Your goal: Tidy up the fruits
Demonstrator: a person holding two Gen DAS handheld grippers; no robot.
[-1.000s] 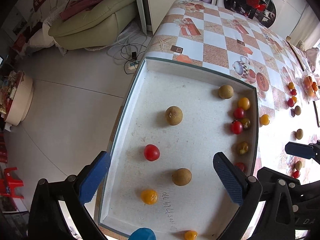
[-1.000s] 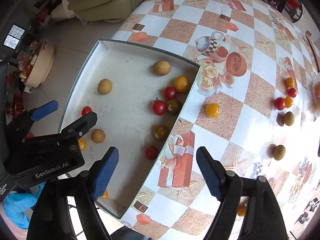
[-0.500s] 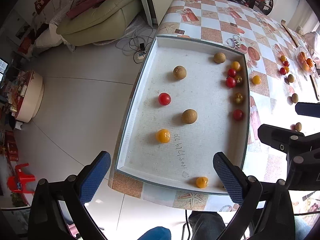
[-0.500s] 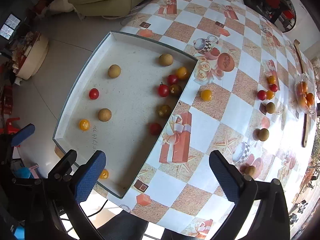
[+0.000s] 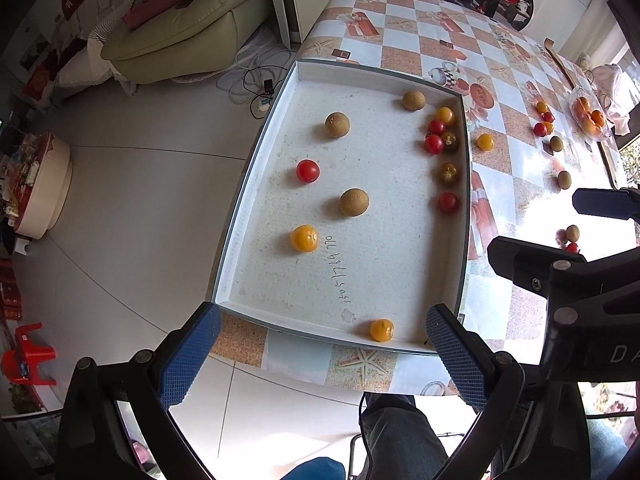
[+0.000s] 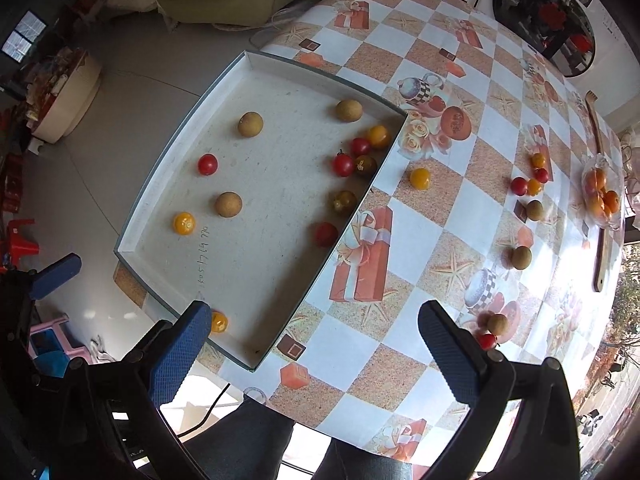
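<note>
Left wrist view: both grippers (jaws spread, empty) have pulled back from the tray [image 5: 256,152].

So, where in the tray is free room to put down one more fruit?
The tray is bare in its near half, between the handwriting and the right wall, and in the far-left corner. Crowded: the far-right wall, where tomatoes cluster. Both grippers are open, empty.
</note>
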